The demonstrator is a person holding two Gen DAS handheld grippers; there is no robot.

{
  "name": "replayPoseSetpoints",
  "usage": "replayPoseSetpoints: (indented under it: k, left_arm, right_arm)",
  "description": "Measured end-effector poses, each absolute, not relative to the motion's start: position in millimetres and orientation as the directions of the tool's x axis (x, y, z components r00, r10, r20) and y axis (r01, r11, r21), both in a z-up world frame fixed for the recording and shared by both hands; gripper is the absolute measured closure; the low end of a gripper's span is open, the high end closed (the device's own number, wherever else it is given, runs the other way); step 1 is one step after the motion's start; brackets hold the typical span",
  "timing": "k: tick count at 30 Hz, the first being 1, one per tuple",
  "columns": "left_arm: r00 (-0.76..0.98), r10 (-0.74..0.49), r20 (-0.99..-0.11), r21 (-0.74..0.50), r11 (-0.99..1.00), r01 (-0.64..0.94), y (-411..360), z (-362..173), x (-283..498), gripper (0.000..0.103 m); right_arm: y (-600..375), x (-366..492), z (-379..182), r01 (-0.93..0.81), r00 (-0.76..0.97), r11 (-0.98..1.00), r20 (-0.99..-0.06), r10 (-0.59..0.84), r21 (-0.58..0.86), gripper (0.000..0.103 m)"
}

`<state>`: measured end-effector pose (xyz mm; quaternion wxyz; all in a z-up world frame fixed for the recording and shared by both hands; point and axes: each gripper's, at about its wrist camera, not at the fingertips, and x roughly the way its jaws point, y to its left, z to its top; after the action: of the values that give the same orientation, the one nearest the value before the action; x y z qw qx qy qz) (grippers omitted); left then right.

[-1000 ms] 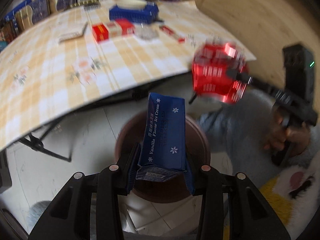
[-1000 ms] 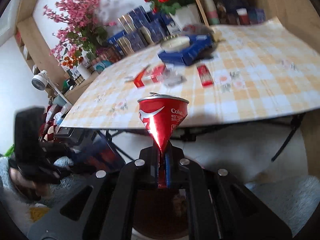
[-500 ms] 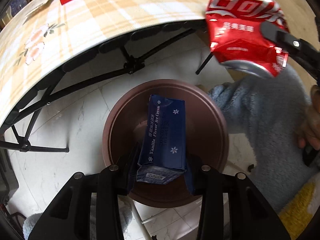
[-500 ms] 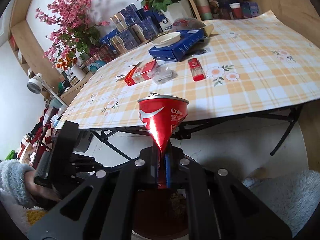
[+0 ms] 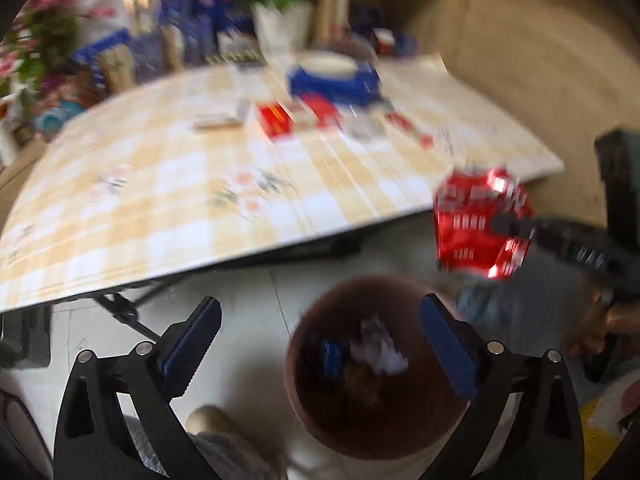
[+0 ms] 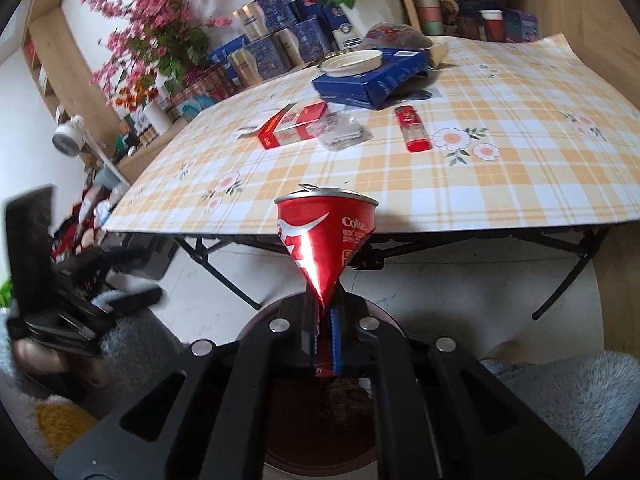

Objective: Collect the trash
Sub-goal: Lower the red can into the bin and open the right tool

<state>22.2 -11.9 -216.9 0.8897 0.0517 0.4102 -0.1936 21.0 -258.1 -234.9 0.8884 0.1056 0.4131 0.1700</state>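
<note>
Left gripper (image 5: 320, 344) jaws just opened, nothing between, lower frame above brown bin (image 5: 304, 344); right gripper (image 6: 323, 320) clamped on crushed Coke can (image 6: 326, 236).

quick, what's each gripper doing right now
left gripper: jaws have just been opening, now wide open, nothing between them
right gripper: shut on the crushed red cola can

Red crushed can (image 6: 326, 236); brown bin (image 5: 380, 368); yellow-white checked tablecloth (image 6: 520, 168), daisy prints; blue box (image 6: 370, 76); red lighter (image 6: 412, 134).
</note>
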Motion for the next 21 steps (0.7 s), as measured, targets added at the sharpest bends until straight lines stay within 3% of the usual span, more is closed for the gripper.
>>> replayPoseSetpoints:
  k: [5,10,14,18,21]
  left_arm:
    - [0.671,-0.28,-0.687,-0.1,0.951,0.294,10.3,-205.4,10.8,0.006]
    - [0.555,-0.3,-0.776,-0.179,0.948,0.262,16.5,-232.3,26.4,0.006]
    - [0.571,-0.312,-0.759,-0.225,0.949,0.22,28.3,-231.9,25.9,0.006]
    - [0.578,-0.319,-0.752,-0.274,0.947,0.166,39.2,-235.3,28.7,0.006]
    - [0.553,-0.318,-0.77,-0.279,0.947,0.157,40.0,-239.9,33.7,0.006]
  right_arm:
    - [-231.6,17.0,-233.8,-0.303,0.574,0.921,-0.724,0.383,0.246,0.094]
    - [-194.7,11.0,-243.7,-0.429,0.5,0.892,-0.784,0.368,0.146,0.094]
    - [-178.4,15.3,-263.6,-0.483,0.391,0.864,-0.849,0.356,0.14,0.094]
    - [-180.3,29.2,-291.5,-0.442,0.254,0.874,-0.906,0.339,0.203,0.094]
    - [-184.8,37.0,-309.5,-0.374,0.195,0.912,-0.947,0.255,0.169,0.094]
